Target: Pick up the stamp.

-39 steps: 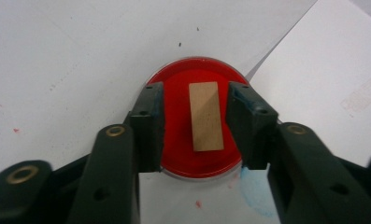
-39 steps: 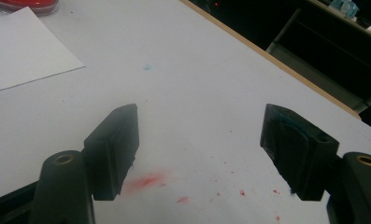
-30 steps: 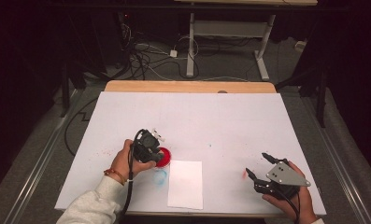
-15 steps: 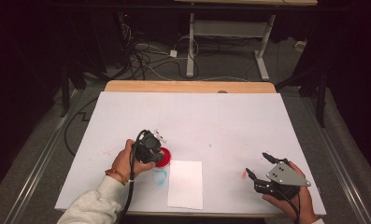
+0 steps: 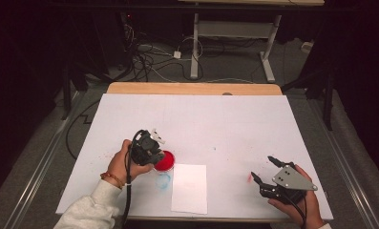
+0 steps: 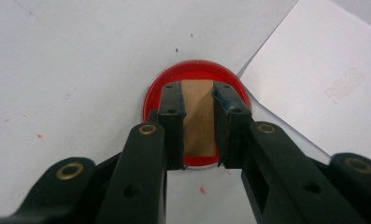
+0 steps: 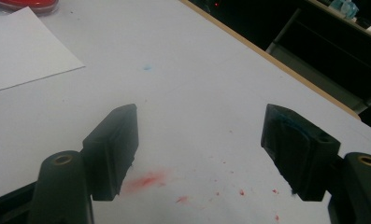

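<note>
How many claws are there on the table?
2. The left claw is by the red ink pad, clamped on a wooden stamp. The right claw is open near the table's right front corner.

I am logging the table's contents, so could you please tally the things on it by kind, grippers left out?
Wooden stamp block: 1
Red ink pad: 1
White paper sheet: 1
Clear round lid: 1
Total: 4

left gripper over red ink pad | white paper beside pad | right gripper jaws apart, near table corner
</note>
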Tool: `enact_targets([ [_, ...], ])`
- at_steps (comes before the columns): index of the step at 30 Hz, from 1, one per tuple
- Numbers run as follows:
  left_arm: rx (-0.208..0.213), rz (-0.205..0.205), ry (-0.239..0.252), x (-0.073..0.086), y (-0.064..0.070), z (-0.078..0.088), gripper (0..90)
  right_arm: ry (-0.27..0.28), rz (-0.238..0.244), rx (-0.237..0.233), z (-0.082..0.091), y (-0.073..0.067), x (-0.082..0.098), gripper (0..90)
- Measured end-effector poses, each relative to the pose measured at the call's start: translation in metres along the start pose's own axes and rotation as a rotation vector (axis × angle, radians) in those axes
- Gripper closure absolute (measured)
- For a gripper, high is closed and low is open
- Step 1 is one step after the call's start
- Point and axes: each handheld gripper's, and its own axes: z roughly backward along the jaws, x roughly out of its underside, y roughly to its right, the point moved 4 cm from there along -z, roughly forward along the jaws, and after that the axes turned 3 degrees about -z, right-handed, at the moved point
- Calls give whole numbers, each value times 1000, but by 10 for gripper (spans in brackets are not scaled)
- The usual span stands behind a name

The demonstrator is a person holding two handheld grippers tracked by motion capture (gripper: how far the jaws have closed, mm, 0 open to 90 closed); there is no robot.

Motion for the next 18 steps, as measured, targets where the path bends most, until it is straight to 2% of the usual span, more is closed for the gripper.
enact_targets([
  [5, -3, 2, 40, -1, 1, 12, 734, -2, 4, 0, 0, 0, 0, 279],
  [7, -8, 4, 42, -2, 1, 13, 734, -3, 3, -1, 0, 0, 0, 280],
  [14, -6, 18, 48, -1, 0, 9, 734, -3, 4, -3, 0, -1, 0, 280],
  [16, 1, 21, 34, -1, 0, 4, 734, -2, 4, -5, 0, -1, 0, 280],
  [18, -9, 7, 11, -1, 1, 0, 734, -3, 5, -5, -1, -1, 0, 280],
])
